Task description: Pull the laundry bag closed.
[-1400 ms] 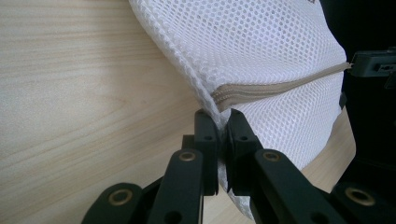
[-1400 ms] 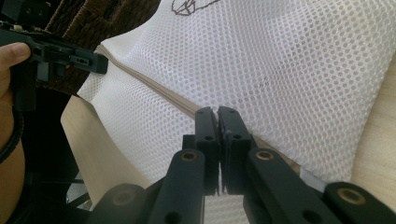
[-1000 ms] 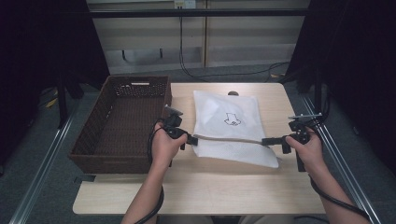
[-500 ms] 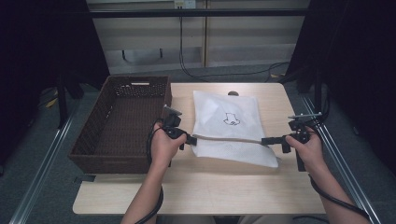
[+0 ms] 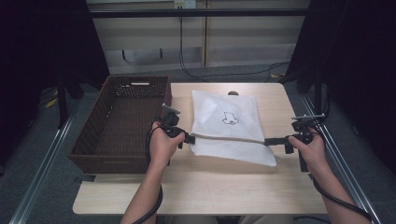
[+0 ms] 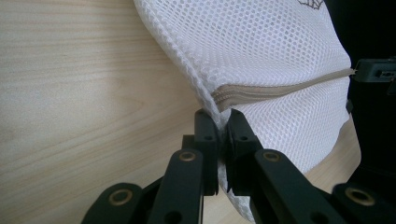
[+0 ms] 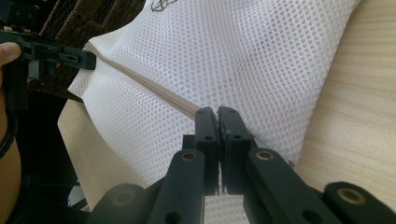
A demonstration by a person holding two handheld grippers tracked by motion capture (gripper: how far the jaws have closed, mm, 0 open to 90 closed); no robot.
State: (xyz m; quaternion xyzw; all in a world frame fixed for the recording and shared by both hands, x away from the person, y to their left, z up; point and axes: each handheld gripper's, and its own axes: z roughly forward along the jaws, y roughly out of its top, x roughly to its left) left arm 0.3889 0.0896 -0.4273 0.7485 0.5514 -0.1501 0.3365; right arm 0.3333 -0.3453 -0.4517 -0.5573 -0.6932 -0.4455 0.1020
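A white mesh bag (image 5: pixel 226 119) with a beige zipper and a small black print lies on the wooden table (image 5: pixel 196 186), its near part lifted. My left gripper (image 5: pixel 189 138) is shut on the bag's left zipper end. In the left gripper view the jaws (image 6: pixel 223 122) pinch the mesh bag (image 6: pixel 261 51) right below the zipper (image 6: pixel 280 87). My right gripper (image 5: pixel 270 140) is shut on the opposite zipper end. In the right gripper view its jaws (image 7: pixel 217 116) clamp the mesh bag (image 7: pixel 224 56) at the zipper (image 7: pixel 154 88), which stretches taut between both grippers.
A dark brown wicker basket (image 5: pixel 91 144) stands on the table's left side, close beside my left hand. Metal rails run along both sides of the table. Bare wood lies in front of the bag toward the near edge.
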